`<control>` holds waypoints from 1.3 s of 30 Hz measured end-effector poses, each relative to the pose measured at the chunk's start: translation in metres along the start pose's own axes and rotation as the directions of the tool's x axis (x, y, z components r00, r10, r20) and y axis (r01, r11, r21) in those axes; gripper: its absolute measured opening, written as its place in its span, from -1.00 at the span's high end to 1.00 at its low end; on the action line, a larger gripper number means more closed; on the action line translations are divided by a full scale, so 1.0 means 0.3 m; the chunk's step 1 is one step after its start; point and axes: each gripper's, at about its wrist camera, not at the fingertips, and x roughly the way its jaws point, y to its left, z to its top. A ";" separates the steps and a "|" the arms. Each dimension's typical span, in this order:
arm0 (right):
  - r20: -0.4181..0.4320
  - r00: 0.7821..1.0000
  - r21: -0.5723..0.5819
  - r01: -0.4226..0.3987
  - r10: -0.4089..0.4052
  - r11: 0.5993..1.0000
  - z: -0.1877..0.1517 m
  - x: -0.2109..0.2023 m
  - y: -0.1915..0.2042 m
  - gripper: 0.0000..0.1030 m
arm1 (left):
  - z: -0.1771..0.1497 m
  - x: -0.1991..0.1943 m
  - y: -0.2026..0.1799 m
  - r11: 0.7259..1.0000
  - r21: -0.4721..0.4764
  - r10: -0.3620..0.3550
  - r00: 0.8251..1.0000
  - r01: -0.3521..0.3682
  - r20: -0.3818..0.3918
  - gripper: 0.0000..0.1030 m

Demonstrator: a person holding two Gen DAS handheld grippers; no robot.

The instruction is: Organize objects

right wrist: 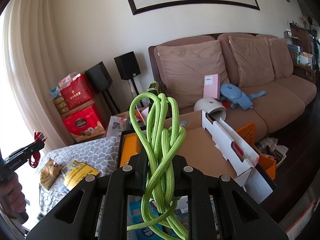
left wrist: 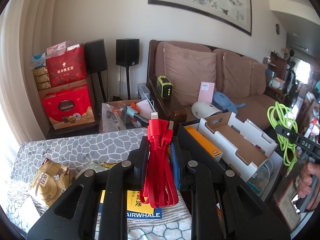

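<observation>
My left gripper (left wrist: 159,150) is shut on a bundled red flat cable (left wrist: 160,164), held up above a table with a grey pebble-pattern cloth (left wrist: 80,148). Its plug ends point upward. My right gripper (right wrist: 160,160) is shut on a coiled green braided cable (right wrist: 160,140), held above an open white-and-brown cardboard box (right wrist: 200,140). Each gripper shows in the other view: the right one with the green cable (left wrist: 284,130) at the far right, the left one with the red cable (right wrist: 36,142) at the far left.
A black tray with an orange box (left wrist: 202,142) sits beside the cardboard box (left wrist: 240,138). Snack packets (left wrist: 50,180) and a yellow booklet (right wrist: 80,174) lie on the cloth. A brown sofa (right wrist: 260,104), speakers (left wrist: 128,52) and red gift bags (left wrist: 68,108) stand behind.
</observation>
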 end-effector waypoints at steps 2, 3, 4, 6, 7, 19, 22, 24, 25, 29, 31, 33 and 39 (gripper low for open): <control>0.000 1.000 0.004 0.003 -0.003 1.000 0.001 -0.001 -0.007 0.69 | 0.003 0.003 -0.009 1.000 0.001 -0.006 1.000 0.006 0.002 0.63; 0.000 1.000 0.006 0.004 -0.004 1.000 0.003 -0.001 -0.010 0.69 | 0.004 0.004 -0.016 1.000 0.004 -0.009 1.000 0.009 0.003 0.63; 0.000 1.000 0.008 0.006 -0.006 1.000 0.002 -0.004 -0.012 0.69 | 0.005 0.006 -0.021 1.000 0.007 -0.012 1.000 0.012 0.004 0.63; 0.001 1.000 0.009 0.009 -0.009 1.000 0.004 -0.004 -0.016 0.69 | 0.006 0.010 -0.029 1.000 0.012 -0.017 1.000 0.017 0.006 0.63; 0.001 1.000 0.011 0.010 -0.010 1.000 0.004 -0.005 -0.019 0.69 | 0.007 0.013 -0.034 1.000 0.013 -0.019 1.000 0.019 0.006 0.63; -0.009 1.000 0.016 0.016 -0.015 1.000 0.006 0.002 -0.030 0.69 | 0.020 0.022 -0.087 0.999 0.037 -0.040 0.999 0.039 0.013 0.63; -0.008 1.000 0.016 0.016 -0.016 1.000 0.006 0.002 -0.030 0.69 | 0.021 0.022 -0.099 0.998 0.046 -0.039 0.999 0.039 0.020 0.63; -0.010 1.000 0.017 0.016 -0.016 1.000 0.006 0.003 -0.030 0.69 | 0.020 0.025 -0.105 0.998 0.048 -0.043 0.999 0.042 0.017 0.63; -0.010 1.000 0.018 0.018 -0.017 1.000 0.008 0.003 -0.032 0.69 | 0.020 0.026 -0.106 0.998 0.047 -0.046 0.999 0.045 0.017 0.63; -0.008 1.000 0.024 0.022 -0.022 0.999 0.009 0.000 -0.045 0.69 | 0.023 0.027 -0.116 0.998 0.046 -0.051 0.999 0.050 0.018 0.63; -0.007 1.000 0.027 0.024 -0.024 0.999 0.010 -0.002 -0.050 0.69 | 0.026 0.027 -0.122 0.997 0.049 -0.053 0.998 0.052 0.021 0.63; -0.006 1.000 0.029 0.026 -0.026 0.999 0.011 -0.003 -0.055 0.69 | 0.027 0.027 -0.129 0.997 0.049 -0.057 0.998 0.056 0.022 0.62; 0.001 0.999 0.043 0.040 -0.040 0.998 0.013 -0.015 -0.091 0.69 | 0.036 0.024 -0.146 0.996 0.056 -0.067 0.997 0.065 0.031 0.63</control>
